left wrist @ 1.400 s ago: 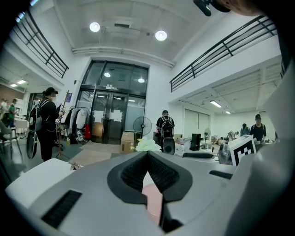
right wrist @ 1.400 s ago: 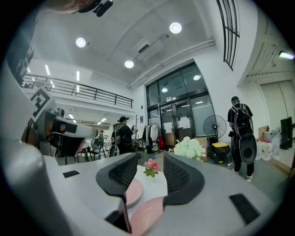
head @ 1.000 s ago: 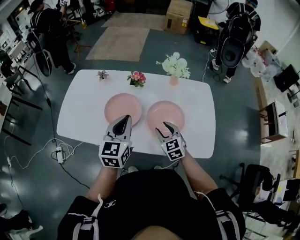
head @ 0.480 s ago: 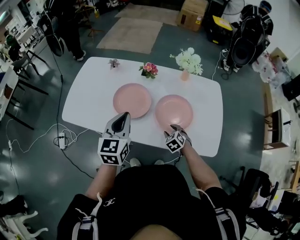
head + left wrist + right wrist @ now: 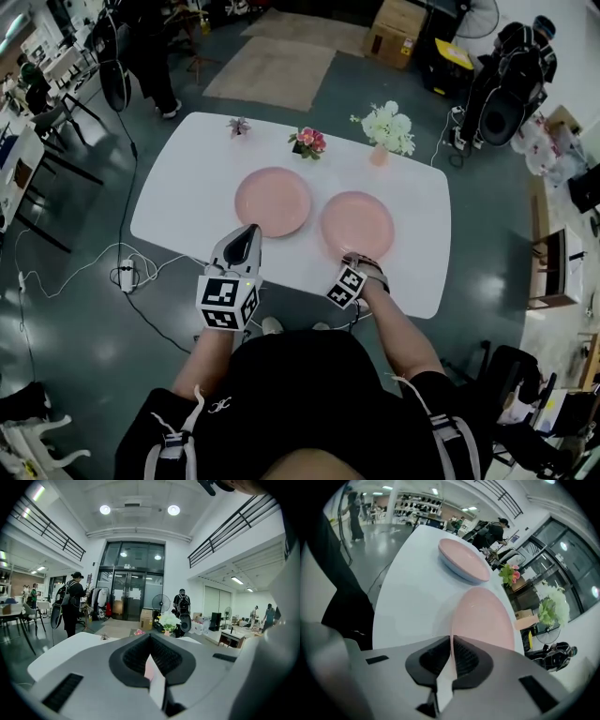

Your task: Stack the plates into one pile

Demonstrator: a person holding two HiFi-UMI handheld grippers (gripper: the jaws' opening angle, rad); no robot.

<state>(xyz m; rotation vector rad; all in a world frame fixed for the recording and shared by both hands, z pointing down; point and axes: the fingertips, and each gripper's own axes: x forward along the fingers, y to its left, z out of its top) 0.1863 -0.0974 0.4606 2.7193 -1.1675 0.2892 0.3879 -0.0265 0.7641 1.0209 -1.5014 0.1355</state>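
Right pink plate: the right pink plate (image 5: pixel 361 220), round, shallow and glossy, lies flat on the tabletop with its near rim toward the person. A strip of white separates it from its twin.
Right hand-held gripper: the right hand-held gripper (image 5: pixel 353 259) points steeply down at that near rim. Its jaws have just been closing and now pinch the rim between them. I'd guess the edge was chosen because it is the only part of a flat plate that thin jaws can bite.
Left pink plate: the left pink plate (image 5: pixel 272 199), of the same colour and shape, sits flat nearer the middle, with nothing gripping it. Left alone like that, it looks meant as the base of the pile.
Left hand-held gripper: the left hand-held gripper (image 5: pixel 249 228) hangs almost level over the tabletop's near edge. Its tips are by the left plate's near rim, and its jaws are pressed together on nothing. It seems to be standing by.
Stage: the grip is made, but the plate is not yet lifted, to my eye.
Tabletop: the white tabletop (image 5: pixel 187 202) is smooth, with rounded corners. Along its far edge stand a small purple sprig (image 5: pixel 239 125), a pink-and-red posy (image 5: pixel 307 141) and a white bouquet in a pink vase (image 5: pixel 387 128), all well clear of the plates.
Room: the dark glossy floor (image 5: pixel 487 244) carries beige rugs (image 5: pixel 272 70), a cardboard box (image 5: pixel 398 21) and a trailing cable with a power strip (image 5: pixel 127 277). Other people stand beyond the far side.
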